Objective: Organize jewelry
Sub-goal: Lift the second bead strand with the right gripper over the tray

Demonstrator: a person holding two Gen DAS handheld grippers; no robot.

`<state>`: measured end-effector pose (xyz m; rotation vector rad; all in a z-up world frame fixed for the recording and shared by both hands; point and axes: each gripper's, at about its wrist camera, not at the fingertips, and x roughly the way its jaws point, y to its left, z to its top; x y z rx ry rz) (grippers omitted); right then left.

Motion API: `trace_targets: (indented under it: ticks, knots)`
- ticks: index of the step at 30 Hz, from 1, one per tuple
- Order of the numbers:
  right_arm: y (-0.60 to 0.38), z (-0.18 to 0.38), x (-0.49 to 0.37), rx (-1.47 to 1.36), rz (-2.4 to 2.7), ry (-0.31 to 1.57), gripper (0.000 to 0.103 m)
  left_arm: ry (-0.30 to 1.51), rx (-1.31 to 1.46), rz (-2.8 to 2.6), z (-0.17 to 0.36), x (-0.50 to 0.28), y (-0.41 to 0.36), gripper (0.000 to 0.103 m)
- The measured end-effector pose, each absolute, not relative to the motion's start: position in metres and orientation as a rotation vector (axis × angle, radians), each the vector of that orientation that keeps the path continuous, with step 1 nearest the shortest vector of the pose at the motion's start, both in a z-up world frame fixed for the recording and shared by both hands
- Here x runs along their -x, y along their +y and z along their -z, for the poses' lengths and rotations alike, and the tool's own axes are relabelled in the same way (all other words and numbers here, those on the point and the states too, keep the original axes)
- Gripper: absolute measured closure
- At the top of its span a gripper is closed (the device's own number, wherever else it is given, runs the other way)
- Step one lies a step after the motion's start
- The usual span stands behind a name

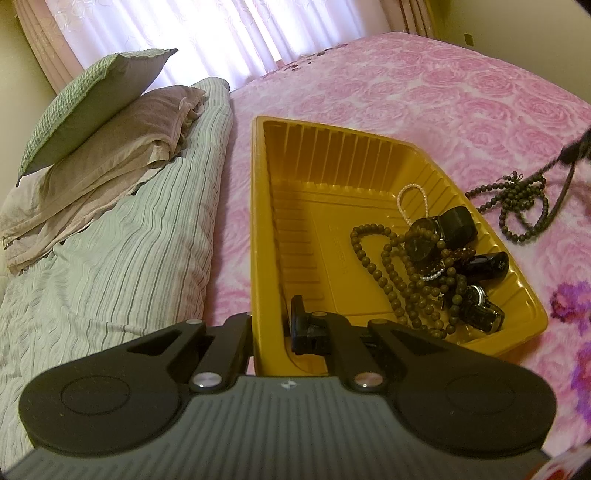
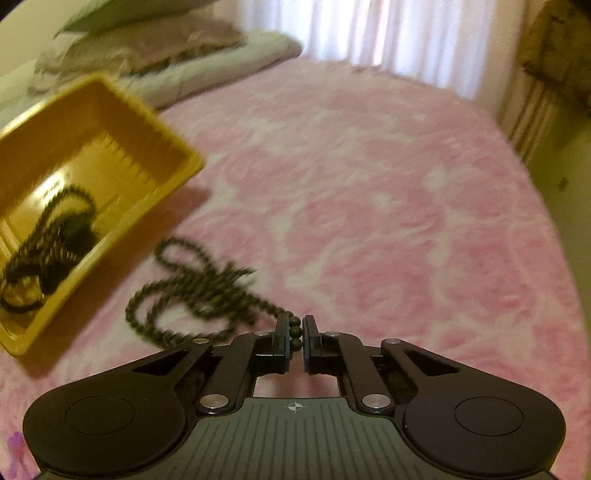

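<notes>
A yellow plastic tray (image 1: 266,206) lies on the pink bedspread. It holds brown bead strands (image 1: 391,266), a small pearl bracelet (image 1: 412,192) and dark watches (image 1: 480,310). My left gripper (image 1: 273,325) is shut on the tray's near left wall, one finger inside and one outside. My right gripper (image 2: 295,332) is shut on the end of a dark bead necklace (image 2: 192,291), whose loops lie on the bedspread just right of the tray (image 2: 173,155). The necklace also shows in the left wrist view (image 1: 517,206), with the right gripper blurred at the frame's right edge.
Striped grey-green bedding (image 1: 122,251) with stacked pillows (image 1: 96,110) lies left of the tray. The pink rose-patterned bedspread (image 2: 388,203) stretches right and beyond. Curtains (image 1: 207,33) hang at the far side.
</notes>
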<state>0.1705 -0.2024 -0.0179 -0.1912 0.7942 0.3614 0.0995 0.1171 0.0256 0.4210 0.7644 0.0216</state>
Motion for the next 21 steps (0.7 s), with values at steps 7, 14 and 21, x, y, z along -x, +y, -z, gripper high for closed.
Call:
trace_targets:
  ticks: [7,14,21]
  knots:
    - [-0.241,-0.057,-0.153,0.238,-0.275,0.615,0.097,0.764,-0.42,-0.022,-0.025,-0.099,0.117,0.1]
    - [-0.254,-0.114,-0.141,0.29,-0.229,0.488,0.097,0.762,-0.426,-0.02,-0.026,-0.099,0.117,0.099]
    - [-0.255,-0.161,-0.138,0.361,-0.213,0.38,0.097,0.762,-0.427,-0.017,-0.027,-0.099,0.117,0.1]
